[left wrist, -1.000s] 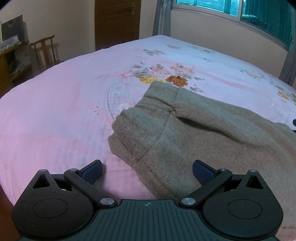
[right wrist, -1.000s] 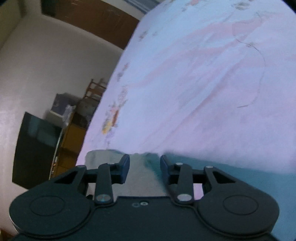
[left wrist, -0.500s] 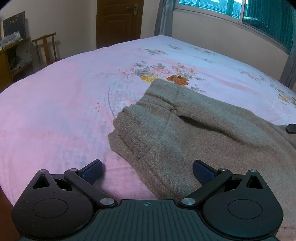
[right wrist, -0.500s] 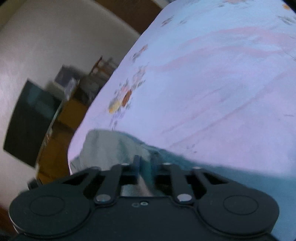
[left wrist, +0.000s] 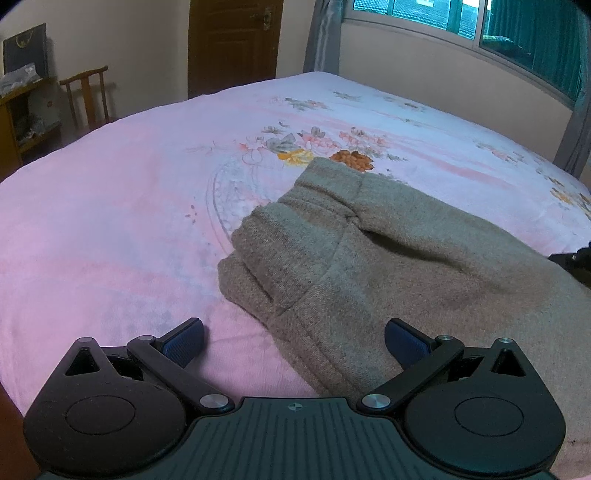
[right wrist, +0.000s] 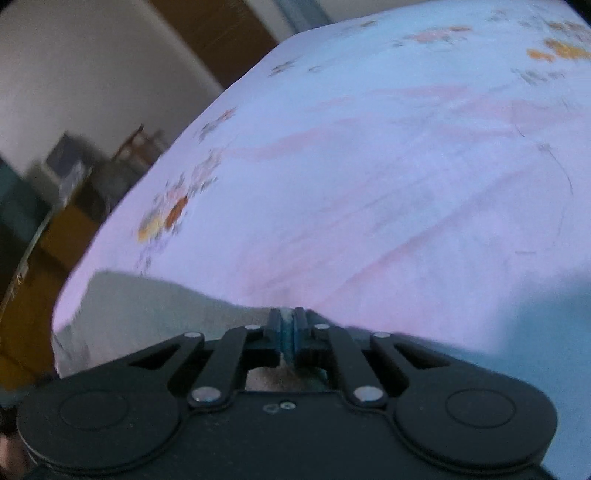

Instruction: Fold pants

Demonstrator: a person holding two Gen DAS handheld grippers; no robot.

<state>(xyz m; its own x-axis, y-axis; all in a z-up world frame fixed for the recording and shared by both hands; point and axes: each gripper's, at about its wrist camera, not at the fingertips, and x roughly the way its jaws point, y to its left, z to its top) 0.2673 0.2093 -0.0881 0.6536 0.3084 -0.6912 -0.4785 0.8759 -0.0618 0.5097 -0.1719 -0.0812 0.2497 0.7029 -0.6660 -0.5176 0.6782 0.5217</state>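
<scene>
Grey-brown knit pants (left wrist: 369, 258) lie on the pink floral bed (left wrist: 110, 221), waistband end toward the left, spreading off to the right. My left gripper (left wrist: 293, 328) hovers open over their near edge, one finger above the sheet, the other above the fabric, gripping nothing. In the right wrist view the right gripper (right wrist: 288, 325) is shut, its blue pads pressed together at the edge of the pants (right wrist: 147, 306), with fabric showing behind the pads. Part of that gripper (left wrist: 576, 258) peeks in at the pants' far right edge in the left wrist view.
The bed (right wrist: 369, 184) stretches wide beyond the pants. A wooden chair (left wrist: 88, 92) and a cabinet (left wrist: 14, 122) stand past its left side, a brown door (left wrist: 232, 40) behind, and a window (left wrist: 517, 33) with curtains along the right wall.
The right gripper's jaws closed onto the pants' edge while it slid along the bed and rolled. The left gripper stayed open and still.
</scene>
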